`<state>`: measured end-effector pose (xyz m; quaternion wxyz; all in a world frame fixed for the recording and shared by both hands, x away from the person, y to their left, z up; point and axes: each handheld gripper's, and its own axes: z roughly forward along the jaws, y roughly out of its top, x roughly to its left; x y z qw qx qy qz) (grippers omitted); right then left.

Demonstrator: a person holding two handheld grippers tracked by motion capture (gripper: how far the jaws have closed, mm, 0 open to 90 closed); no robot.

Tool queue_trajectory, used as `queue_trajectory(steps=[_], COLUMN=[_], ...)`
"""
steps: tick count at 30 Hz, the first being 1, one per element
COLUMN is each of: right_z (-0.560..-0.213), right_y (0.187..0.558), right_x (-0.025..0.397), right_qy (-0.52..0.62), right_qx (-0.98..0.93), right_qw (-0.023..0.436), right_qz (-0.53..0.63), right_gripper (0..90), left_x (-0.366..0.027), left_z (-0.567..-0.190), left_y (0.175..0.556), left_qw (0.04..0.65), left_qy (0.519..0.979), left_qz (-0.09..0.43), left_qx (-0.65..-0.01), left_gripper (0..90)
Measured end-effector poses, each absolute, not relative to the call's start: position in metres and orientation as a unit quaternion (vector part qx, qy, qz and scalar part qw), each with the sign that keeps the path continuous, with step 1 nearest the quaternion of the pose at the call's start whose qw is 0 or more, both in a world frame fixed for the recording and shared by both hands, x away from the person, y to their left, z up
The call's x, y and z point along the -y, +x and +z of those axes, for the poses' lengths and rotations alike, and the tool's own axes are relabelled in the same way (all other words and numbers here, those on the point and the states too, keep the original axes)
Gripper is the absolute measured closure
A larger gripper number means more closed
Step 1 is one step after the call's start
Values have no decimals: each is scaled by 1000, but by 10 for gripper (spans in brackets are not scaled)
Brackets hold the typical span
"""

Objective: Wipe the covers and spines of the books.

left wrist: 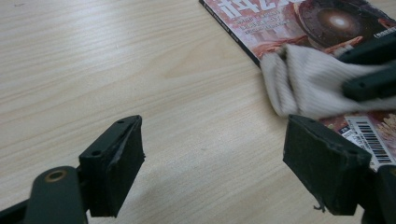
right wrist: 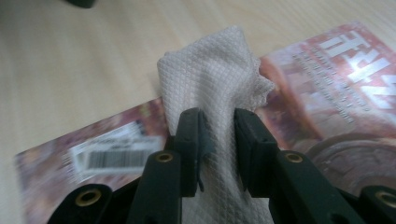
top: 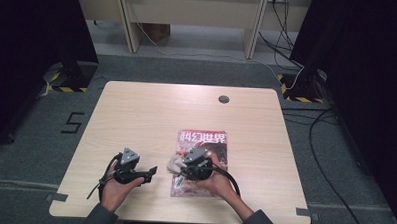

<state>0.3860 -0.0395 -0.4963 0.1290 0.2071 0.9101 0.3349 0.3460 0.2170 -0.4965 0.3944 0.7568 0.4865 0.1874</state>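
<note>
Right tool (right wrist: 217, 140) clenched on beige cloth (right wrist: 215, 74), bunched between its jaws, resting on magazine (right wrist: 327, 70) just beyond. Left tool (left wrist: 212, 163) released, jaws wide over bare table (left wrist: 116, 56), cloth just ahead-right. Risk: dragging cloth shifts unpinned magazine; loose pinch may slip.

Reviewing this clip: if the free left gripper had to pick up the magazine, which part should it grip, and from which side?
Probably the magazine's left long edge, approached from the bare table on its left. It lies flat, so only an edge gives the fingers purchase. The open left gripper already faces that edge, while the right gripper pinches the cloth on the cover.
</note>
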Motion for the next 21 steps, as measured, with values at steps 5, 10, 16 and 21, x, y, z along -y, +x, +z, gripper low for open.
queue_trajectory(steps=[5,10,16,21], right_z=[-496,-497,-498,-498], right_y=[360,337,322,321], right_x=[41,42,43,46], right_qy=[186,176,160,161], right_qx=[-914,-916,-918,-918], right_qw=[131,113,103,92], right_qz=[334,341,348,351], right_gripper=[722,721,721,720], left_x=[-218,-219,-218,-217], left_z=[-496,-496,-496,-496], left_y=[346,346,345,345], left_qw=[398,396,392,391], left_qy=[751,752,755,756], left_qz=[193,194,193,194], left_qx=[-489,-491,-489,-487], left_gripper=[196,196,196,196])
